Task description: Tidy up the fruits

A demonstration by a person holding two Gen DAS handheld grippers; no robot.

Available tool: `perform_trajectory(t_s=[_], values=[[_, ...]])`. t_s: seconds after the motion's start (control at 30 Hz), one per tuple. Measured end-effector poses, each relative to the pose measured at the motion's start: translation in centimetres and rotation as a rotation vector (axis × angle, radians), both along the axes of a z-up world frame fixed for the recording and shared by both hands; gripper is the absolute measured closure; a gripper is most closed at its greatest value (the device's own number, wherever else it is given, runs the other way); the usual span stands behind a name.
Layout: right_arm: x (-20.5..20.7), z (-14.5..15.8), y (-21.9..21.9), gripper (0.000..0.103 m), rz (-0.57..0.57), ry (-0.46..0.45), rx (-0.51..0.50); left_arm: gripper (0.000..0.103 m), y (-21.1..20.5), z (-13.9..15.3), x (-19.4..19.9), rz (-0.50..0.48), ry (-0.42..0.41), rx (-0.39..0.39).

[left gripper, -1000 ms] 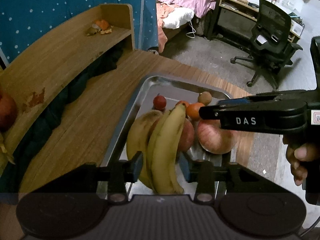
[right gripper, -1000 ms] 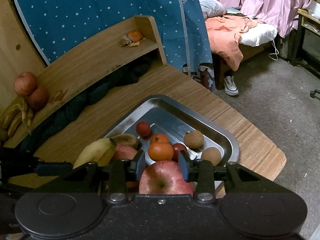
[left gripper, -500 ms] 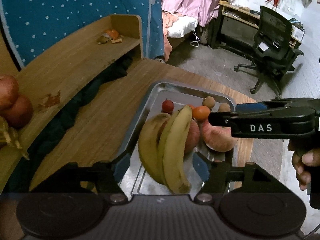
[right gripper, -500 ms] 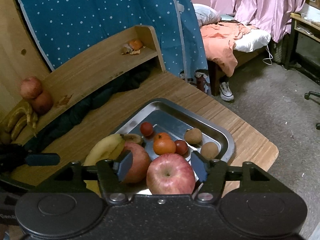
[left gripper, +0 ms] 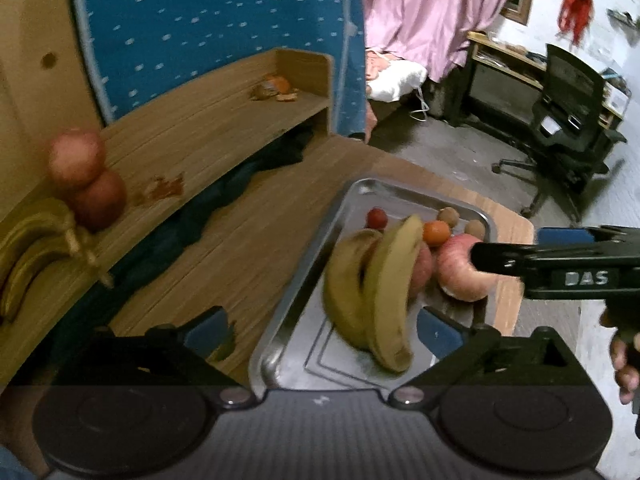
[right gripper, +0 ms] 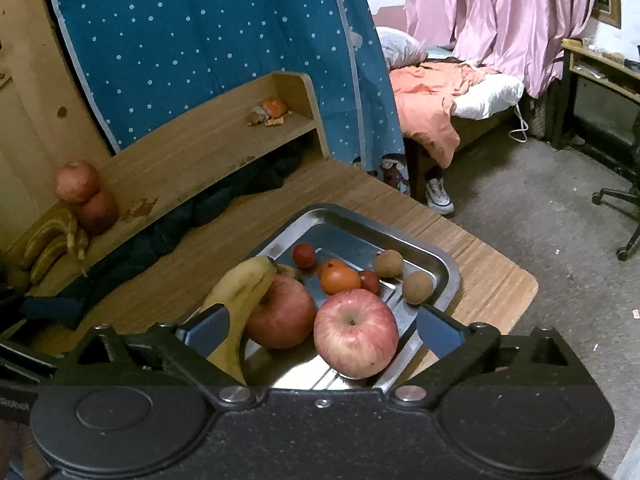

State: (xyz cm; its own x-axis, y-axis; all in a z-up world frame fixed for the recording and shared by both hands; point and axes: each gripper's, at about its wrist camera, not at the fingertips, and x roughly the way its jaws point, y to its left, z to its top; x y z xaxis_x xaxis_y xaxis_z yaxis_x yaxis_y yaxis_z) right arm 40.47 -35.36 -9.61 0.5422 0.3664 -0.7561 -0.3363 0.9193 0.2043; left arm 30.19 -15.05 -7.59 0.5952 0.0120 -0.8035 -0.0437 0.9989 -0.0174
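Spreading wide, both grippers' fingers grip nothing: the blurred bananas (left gripper: 376,292) lie between the left gripper (left gripper: 320,330) fingers, the apple (right gripper: 355,333) between the right gripper (right gripper: 322,326) fingers, in the tray (right gripper: 444,268).

Motion blur is smearing the bananas (left gripper: 380,292); the right gripper (left gripper: 480,258) is hiding part of an apple (left gripper: 460,272) at 3 o'clock.
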Motion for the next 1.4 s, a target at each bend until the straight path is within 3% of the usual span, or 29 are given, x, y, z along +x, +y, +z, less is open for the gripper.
perform_trajectory(t_s=[0.53, 0.77, 1.0, 1.2, 1.4], values=[[-4.5, 2.7, 1.1, 0.001, -0.019, -0.073, -0.042, 0.0, 3.8, 0.1, -3.5, 0.132, -0.014, -0.035], [-7.2, 3.0, 0.8, 0.001, -0.03, -0.107, -0.03, 0.0, 3.7, 0.6, -5.6, 0.146, -0.028, -0.008], [-11.8, 4.5, 0.1, 0.001, -0.038, -0.145, -0.011, 0.0, 2.7, 2.6, -9.4, 0.149, -0.066, 0.025], [-16.8, 7.2, -0.4, 0.001, -0.051, -0.214, -0.017, 0.0, 2.4, 4.0, -14.1, 0.157, -0.11, -0.014], [-22.3, 8.7, -0.9, 0.001, -0.077, -0.249, -0.006, 0.0, 2.2, 5.5, -18.6, 0.147, -0.146, -0.004]])
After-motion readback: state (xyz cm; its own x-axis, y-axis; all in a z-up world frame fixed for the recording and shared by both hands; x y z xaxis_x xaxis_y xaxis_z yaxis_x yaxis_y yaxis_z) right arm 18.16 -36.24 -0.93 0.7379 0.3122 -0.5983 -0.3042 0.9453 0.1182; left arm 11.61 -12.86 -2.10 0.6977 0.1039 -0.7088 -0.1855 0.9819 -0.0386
